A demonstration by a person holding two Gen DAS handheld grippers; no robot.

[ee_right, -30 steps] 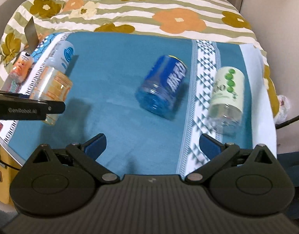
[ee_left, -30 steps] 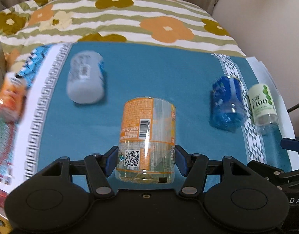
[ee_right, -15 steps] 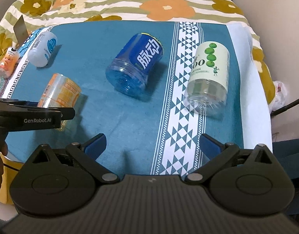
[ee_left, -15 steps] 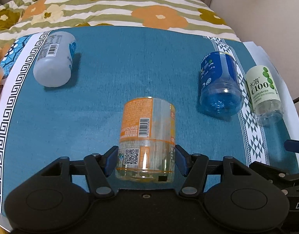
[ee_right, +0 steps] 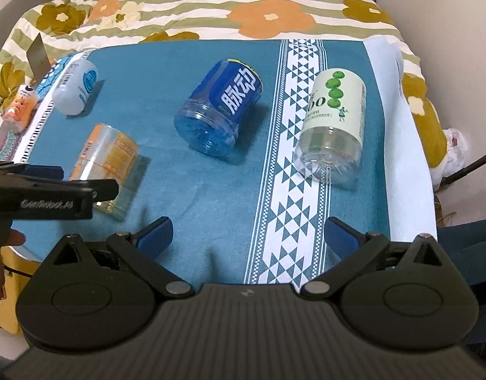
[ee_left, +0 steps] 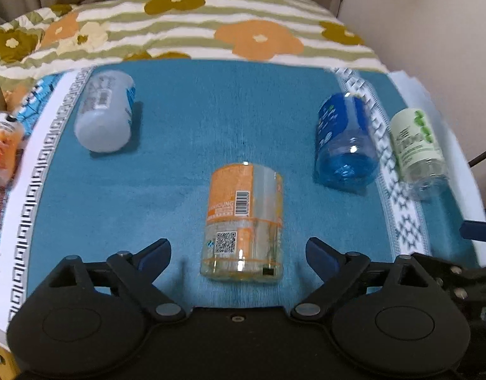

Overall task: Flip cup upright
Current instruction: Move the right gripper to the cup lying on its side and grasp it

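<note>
Five containers: all lay on their sides on our blue cloth [ee_right: 211,190].
Blue cup [ee_right: 219,114]: largest, mid-cloth, untouched.
Orange cup [ee_left: 244,221]: flat between our left gripper [ee_left: 238,250], whose fingers stood apart, clear of it.
Right gripper [ee_right: 247,236]: spread, empty.
Advice: we judged closing squarely across the cup's middle best.

Soft, even indoor light, a bit dim and warm. Shadows are weak; the blue cup [ee_right: 219,112] and the orange cup [ee_right: 105,161] each drop a soft one to their right in the right wrist view. Small glints on the blue cup [ee_left: 346,141]. Left wrist view is motion-blurred, worst at the sides: green cup [ee_left: 417,148] smeared. Right wrist view sharper. Strong fisheye bending, dark corners.
</note>
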